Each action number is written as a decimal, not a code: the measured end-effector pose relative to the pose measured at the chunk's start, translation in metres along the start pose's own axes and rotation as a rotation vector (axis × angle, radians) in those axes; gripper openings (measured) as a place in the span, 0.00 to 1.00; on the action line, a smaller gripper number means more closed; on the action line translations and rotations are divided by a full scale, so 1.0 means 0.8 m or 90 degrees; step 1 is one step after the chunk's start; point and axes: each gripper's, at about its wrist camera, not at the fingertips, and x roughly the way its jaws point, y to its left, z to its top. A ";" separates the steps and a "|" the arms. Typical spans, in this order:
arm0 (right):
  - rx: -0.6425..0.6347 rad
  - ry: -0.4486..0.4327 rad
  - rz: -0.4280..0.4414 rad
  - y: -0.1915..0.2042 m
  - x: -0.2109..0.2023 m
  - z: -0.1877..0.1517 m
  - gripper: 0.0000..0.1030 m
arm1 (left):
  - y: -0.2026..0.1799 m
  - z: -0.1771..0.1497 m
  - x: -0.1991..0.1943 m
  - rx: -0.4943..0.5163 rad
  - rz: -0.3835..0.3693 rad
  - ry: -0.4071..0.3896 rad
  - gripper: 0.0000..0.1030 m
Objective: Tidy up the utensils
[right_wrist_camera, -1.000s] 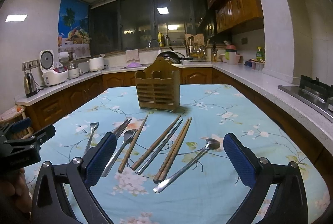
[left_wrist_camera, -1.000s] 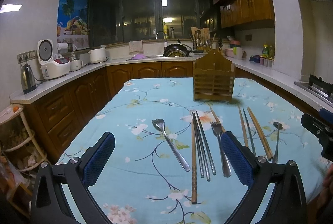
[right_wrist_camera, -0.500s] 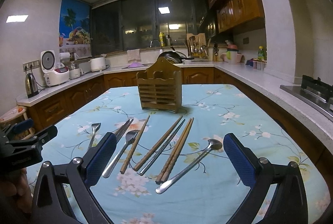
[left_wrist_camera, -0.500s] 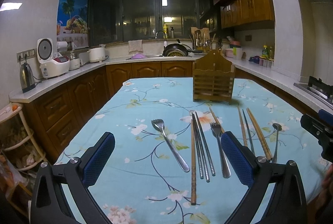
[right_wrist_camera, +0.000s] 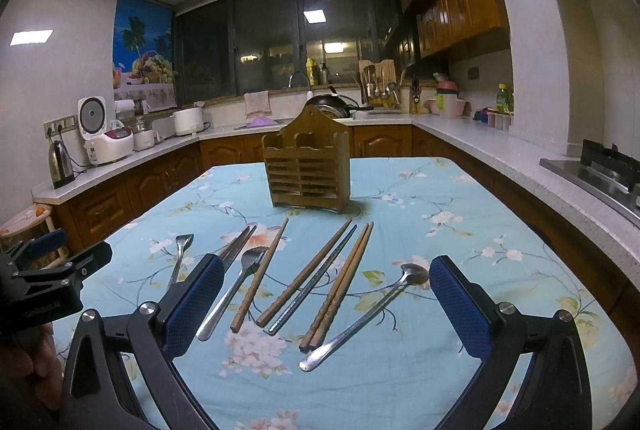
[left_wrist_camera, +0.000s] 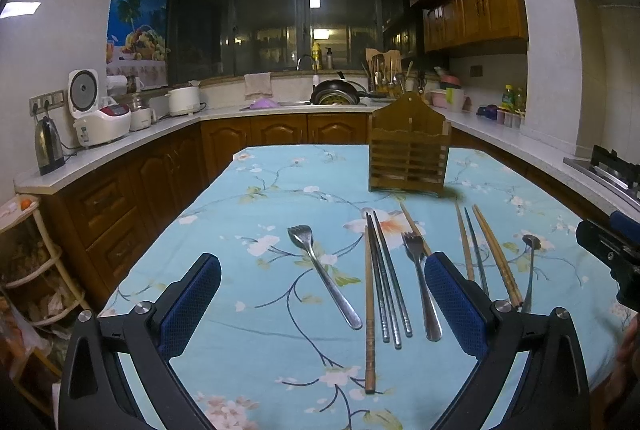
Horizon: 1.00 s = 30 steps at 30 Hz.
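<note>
A wooden utensil holder (left_wrist_camera: 408, 154) (right_wrist_camera: 310, 168) stands upright at the far middle of the floral table. Utensils lie loose in front of it: a fork (left_wrist_camera: 322, 282), metal chopsticks (left_wrist_camera: 386, 282), a second fork (left_wrist_camera: 420, 282) (right_wrist_camera: 234, 294), wooden chopsticks (right_wrist_camera: 340, 284) (left_wrist_camera: 496, 254) and a spoon (right_wrist_camera: 364, 316) (left_wrist_camera: 529, 272). My left gripper (left_wrist_camera: 322, 310) is open and empty above the near forks. My right gripper (right_wrist_camera: 326, 314) is open and empty above the chopsticks and spoon.
The table has a blue floral cloth (left_wrist_camera: 264, 230). Kitchen counters run around it, with a kettle (left_wrist_camera: 48, 146) and rice cooker (left_wrist_camera: 96, 110) at left and a stove (right_wrist_camera: 596, 174) at right. A shelf rack (left_wrist_camera: 28, 262) stands at the left.
Both grippers have shifted slightly; the right one has dipped a little toward the utensils. Nothing on the table has moved.
</note>
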 end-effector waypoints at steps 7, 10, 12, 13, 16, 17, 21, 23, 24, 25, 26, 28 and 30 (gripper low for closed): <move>0.013 0.022 -0.002 -0.009 0.010 0.002 1.00 | 0.005 0.006 0.014 -0.013 -0.020 0.030 0.99; 0.018 0.036 -0.004 -0.013 0.017 0.005 1.00 | 0.006 0.013 0.024 -0.017 -0.036 0.051 0.99; 0.025 0.046 -0.005 -0.017 0.022 0.006 1.00 | 0.006 0.018 0.033 -0.018 -0.048 0.069 0.99; 0.027 0.050 -0.007 -0.019 0.024 0.007 1.00 | 0.006 0.022 0.038 -0.019 -0.054 0.076 0.99; 0.036 0.066 -0.014 -0.028 0.032 0.010 1.00 | 0.005 0.033 0.050 -0.016 -0.071 0.097 0.98; 0.041 0.071 -0.015 -0.031 0.035 0.010 1.00 | 0.005 0.037 0.056 -0.014 -0.077 0.106 0.96; 0.064 0.103 -0.023 -0.048 0.048 0.011 0.99 | 0.009 0.052 0.076 -0.020 -0.107 0.136 0.91; 0.078 0.121 -0.021 -0.055 0.056 0.010 0.99 | 0.013 0.058 0.087 -0.023 -0.120 0.154 0.87; 0.084 0.130 -0.022 -0.058 0.059 0.010 0.97 | 0.014 0.061 0.094 -0.023 -0.128 0.164 0.86; 0.090 0.140 -0.020 -0.061 0.064 0.009 0.95 | 0.013 0.064 0.100 -0.022 -0.136 0.177 0.83; 0.100 0.152 -0.014 -0.065 0.068 0.007 0.93 | 0.013 0.066 0.106 -0.021 -0.142 0.187 0.82; 0.117 0.174 -0.009 -0.072 0.078 0.004 0.87 | 0.014 0.071 0.120 -0.013 -0.155 0.214 0.79; 0.136 0.195 -0.004 -0.079 0.088 0.000 0.80 | 0.013 0.075 0.131 -0.008 -0.164 0.232 0.74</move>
